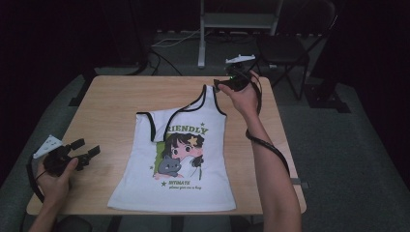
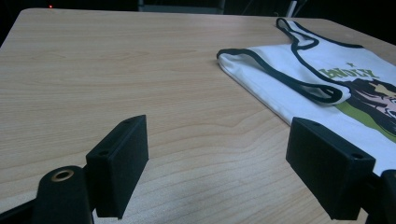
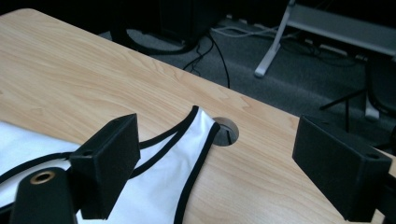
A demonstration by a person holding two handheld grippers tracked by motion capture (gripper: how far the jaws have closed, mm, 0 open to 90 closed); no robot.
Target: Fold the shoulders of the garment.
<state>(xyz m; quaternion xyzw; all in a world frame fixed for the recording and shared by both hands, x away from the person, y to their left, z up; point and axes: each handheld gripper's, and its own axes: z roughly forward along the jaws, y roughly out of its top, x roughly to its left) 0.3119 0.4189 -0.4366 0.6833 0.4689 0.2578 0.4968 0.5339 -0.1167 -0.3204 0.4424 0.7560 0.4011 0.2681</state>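
Both tools are spread apart and hold nothing. Right tool hangs over the far edge of the desk, just above the far shoulder strap of the white tank top, which lies flat at the middle of the desk with its hem toward the near edge. Left tool sits low near the left near corner, well apart from the garment, with bare wood between its jaws and the shirt's left side. The top's left strap is folded over onto the chest, above the green lettering and the cartoon print. Nothing on the desk stands between either tool and the cloth. Beyond the far edge are a dark folding chair, a pale metal stand and cables on the grey floor. From the right gripper view, the strap's black-trimmed end lies just beside a round cable hole in the desk, a detail the high view hides behind the hand; the strap reaches in between the spread jaws but touches neither. Seen in the left gripper view, the folded strap shows as a doubled layer with a rounded fold at its left, and the shirt's edge runs close to the right-hand jaw.
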